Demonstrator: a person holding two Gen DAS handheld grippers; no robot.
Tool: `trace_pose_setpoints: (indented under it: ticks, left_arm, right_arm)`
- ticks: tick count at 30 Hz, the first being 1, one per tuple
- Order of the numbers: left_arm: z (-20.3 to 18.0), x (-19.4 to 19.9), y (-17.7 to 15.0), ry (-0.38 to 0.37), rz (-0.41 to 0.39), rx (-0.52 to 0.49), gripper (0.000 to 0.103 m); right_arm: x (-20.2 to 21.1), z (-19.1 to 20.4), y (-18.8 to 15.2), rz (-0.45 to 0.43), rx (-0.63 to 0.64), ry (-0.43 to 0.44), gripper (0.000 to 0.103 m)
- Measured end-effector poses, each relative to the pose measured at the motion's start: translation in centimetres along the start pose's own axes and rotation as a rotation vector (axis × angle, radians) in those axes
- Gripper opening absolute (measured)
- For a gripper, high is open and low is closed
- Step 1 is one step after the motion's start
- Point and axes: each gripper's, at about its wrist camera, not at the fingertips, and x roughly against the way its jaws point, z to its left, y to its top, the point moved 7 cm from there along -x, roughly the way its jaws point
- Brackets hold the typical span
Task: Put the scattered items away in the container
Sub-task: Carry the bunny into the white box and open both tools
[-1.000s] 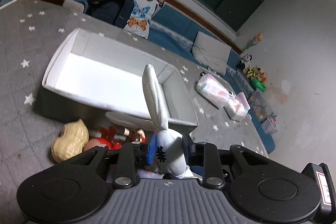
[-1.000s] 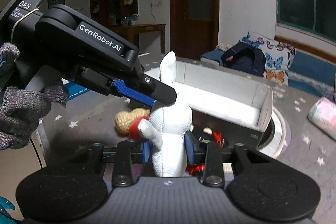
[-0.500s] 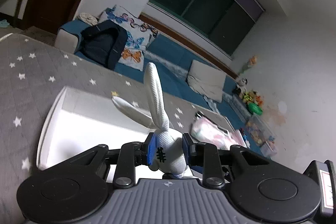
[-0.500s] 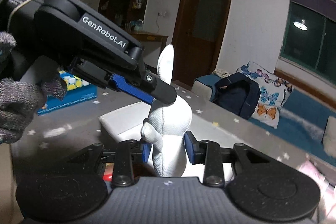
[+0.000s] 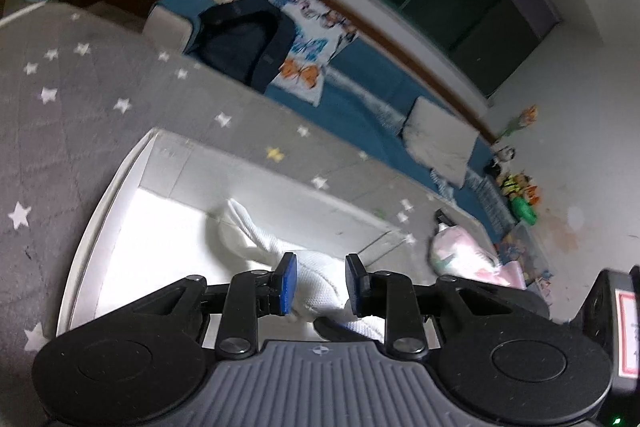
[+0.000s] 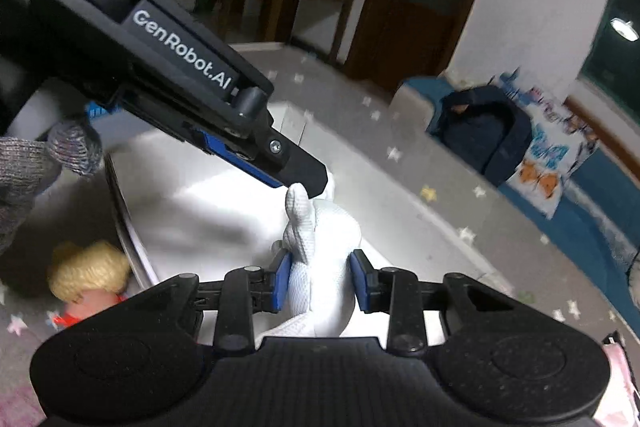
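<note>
A white plush rabbit point(image 5: 316, 275) point(image 6: 324, 267) is over the inside of the white open box point(image 5: 120, 187) point(image 6: 132, 239). My left gripper point(image 5: 320, 283) has its jaws apart, with gaps to the rabbit on both sides; its ears lie toward the box floor. My right gripper point(image 6: 320, 281) still has its blue pads point(image 6: 282, 281) against the rabbit's body. The left gripper's finger point(image 6: 296, 167) shows above the rabbit's head in the right wrist view.
A peanut-shaped plush point(image 6: 90, 273) and a red toy point(image 6: 86, 309) lie outside the box's near-left wall on the grey star-patterned mat point(image 5: 60, 99). A pink packet point(image 5: 468, 255) lies right of the box. A sofa with a dark backpack point(image 5: 240, 43) stands behind.
The rabbit was lifted from the mat beside the box, carried over the box and lowered in. My left jaws have opened off it and its ears have flopped down.
</note>
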Motion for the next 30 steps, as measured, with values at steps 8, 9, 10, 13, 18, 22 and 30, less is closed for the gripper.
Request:
trace_pose_setpoints:
  ticks: [8,9,10,13,18,22,30]
  left_arm:
    - [1.5,-1.0,-0.9,0.042,0.029,0.014,0.028]
    - [1.5,-0.9,-0.9,0.047,0.027,0.01,0.028]
    - [1.5,-0.8,-1.0,0.053,0.027,0.006,0.028]
    - [1.4,-0.3,-1.2,0.066,0.018,-0.006,0.028]
    - [1.1,0.8,-1.3,0.081,-0.013,-0.019,0.028]
    - [0.5,1.7,-1.6,0.083,-0.026,-0.034,0.028]
    - [-1.6,4.7,-3.1,0.063,-0.059,-0.091,0.028]
  right_arm:
    - [-2.0,0.2,-0.8,0.054,-0.011,0.047,0.036]
    - [-2.0,0.2,-0.8,0.052,-0.015,0.049,0.037]
    - [-1.9,0.3,-0.9,0.048,-0.019,0.047,0.037]
    - [-1.5,0.2,-1.0,0.031,-0.04,0.04,0.046]
    - [0.0,0.2,-1.0,-0.006,-0.077,0.023,0.053]
    - [0.9,-0.1,-1.0,-0.035,-0.109,-0.007,0.053]
    - [5.5,-0.7,-1.6,-0.123,-0.192,-0.037,0.053]
